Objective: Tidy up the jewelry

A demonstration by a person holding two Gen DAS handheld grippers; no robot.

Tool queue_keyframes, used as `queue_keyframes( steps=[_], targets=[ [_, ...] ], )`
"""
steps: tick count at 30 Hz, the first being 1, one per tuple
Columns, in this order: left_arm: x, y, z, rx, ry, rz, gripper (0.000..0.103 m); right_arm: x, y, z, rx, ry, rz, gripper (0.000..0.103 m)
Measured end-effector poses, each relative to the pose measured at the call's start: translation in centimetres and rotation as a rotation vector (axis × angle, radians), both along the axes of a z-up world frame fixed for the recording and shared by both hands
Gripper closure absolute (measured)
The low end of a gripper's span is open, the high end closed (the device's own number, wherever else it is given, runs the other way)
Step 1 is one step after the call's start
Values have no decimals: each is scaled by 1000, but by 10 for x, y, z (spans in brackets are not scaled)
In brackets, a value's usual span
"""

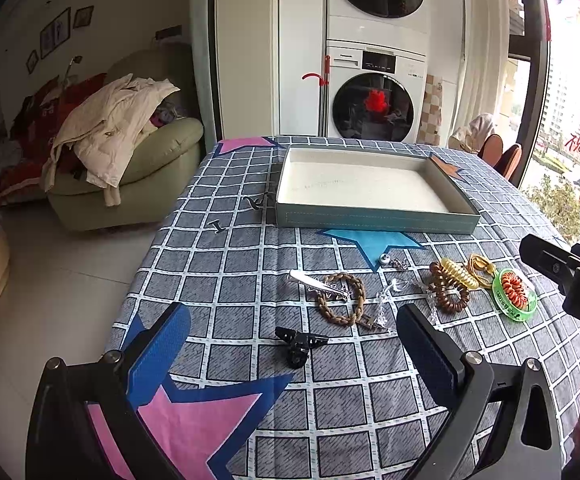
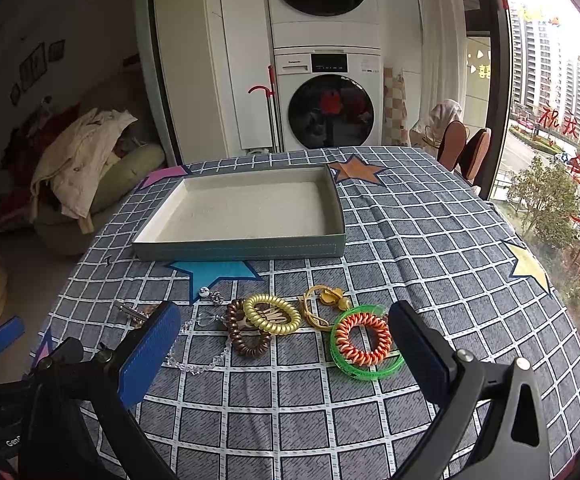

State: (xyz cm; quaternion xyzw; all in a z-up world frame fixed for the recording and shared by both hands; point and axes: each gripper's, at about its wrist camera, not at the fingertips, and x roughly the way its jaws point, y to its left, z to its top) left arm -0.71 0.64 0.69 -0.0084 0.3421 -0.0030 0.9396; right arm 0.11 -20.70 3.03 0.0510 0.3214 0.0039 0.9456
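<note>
Left wrist view: your left gripper (image 1: 294,344) hangs with fingers apart over the black claw clip (image 1: 300,345); your right gripper (image 2: 285,344), also spread, frames the orange coil tie (image 2: 363,338) in its green bangle (image 2: 344,362). Toward the table's far edge, the tray (image 2: 241,249) sits on the checked cloth (image 2: 410,240).

Both views are fisheye, each looking forward along its own gripper's fingers, angled down over the table (image 1: 225,280) toward the tray (image 1: 374,222) and the stacked washing machines (image 1: 376,92) behind. The left wrist view sits over the near left part of the table, low and close to the black clip (image 1: 300,344). The right wrist view sits further right, close above the green bangle (image 2: 364,370). Shared ground — tray, the loose jewelry row, washing machines, armchair (image 2: 101,188). The left view also catches the right gripper (image 1: 570,276) at its right edge.
</note>
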Motion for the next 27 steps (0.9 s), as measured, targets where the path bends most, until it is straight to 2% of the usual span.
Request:
queue_keyframes(
  steps=[27],
  targets=[
    [1, -1, -5, 2, 16, 0, 0, 0, -1, -1, 6, 2, 0, 0]
  ],
)
